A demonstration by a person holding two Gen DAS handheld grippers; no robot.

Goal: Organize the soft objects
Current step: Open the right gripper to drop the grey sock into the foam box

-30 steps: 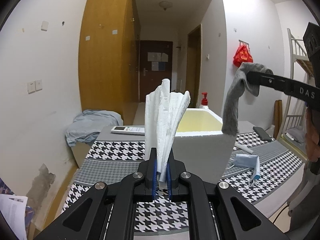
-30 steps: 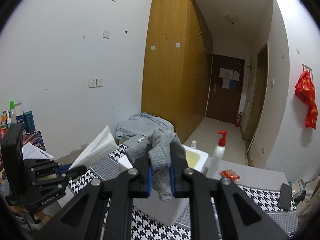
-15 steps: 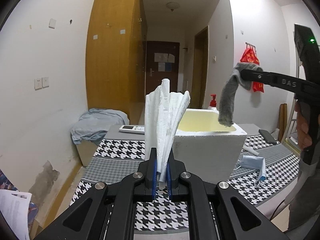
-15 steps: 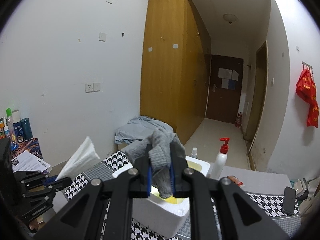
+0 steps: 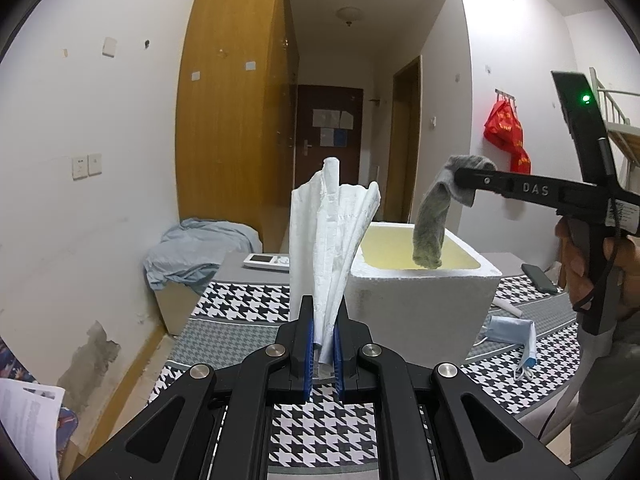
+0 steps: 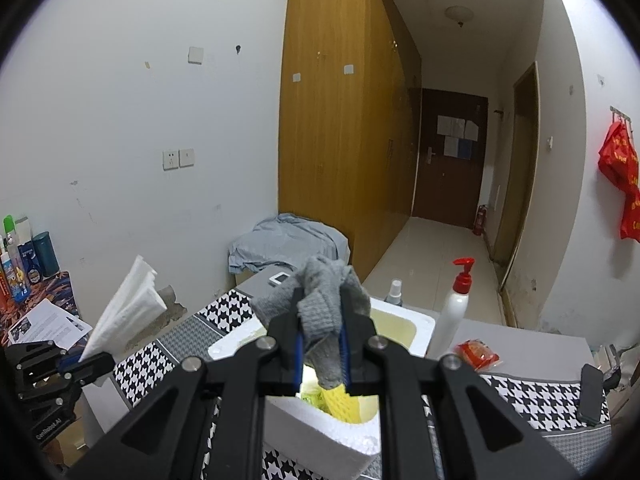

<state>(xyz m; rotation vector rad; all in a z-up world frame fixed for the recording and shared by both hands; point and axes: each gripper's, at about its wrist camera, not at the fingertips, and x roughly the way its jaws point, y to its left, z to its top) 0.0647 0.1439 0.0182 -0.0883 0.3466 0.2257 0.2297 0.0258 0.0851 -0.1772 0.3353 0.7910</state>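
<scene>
My left gripper [image 5: 322,324] is shut on a folded white tissue [image 5: 334,236] that stands up from the jaws, in front of a white foam box [image 5: 424,304]. My right gripper [image 6: 320,340] is shut on a grey sock [image 6: 324,304]. In the left wrist view the sock [image 5: 434,216] hangs from the right gripper [image 5: 460,184] over the box, its lower end inside the opening. In the right wrist view the box [image 6: 344,436] lies directly below, with a yellow sponge-like item [image 6: 340,402] inside, and the left gripper [image 6: 96,360] with the tissue [image 6: 128,308] is at lower left.
The table has a houndstooth cloth [image 5: 248,300]. On it are a blue face mask [image 5: 512,330], a white remote [image 5: 266,261], a black phone [image 5: 538,278], a pump bottle [image 6: 454,312], a red packet [image 6: 478,354]. A box with blue cloth [image 5: 200,248] stands behind.
The right gripper has carried the sock left and down, from beside the box to over its opening, so the sock's end now hangs inside. The left gripper still holds the tissue, pulled back slightly.
</scene>
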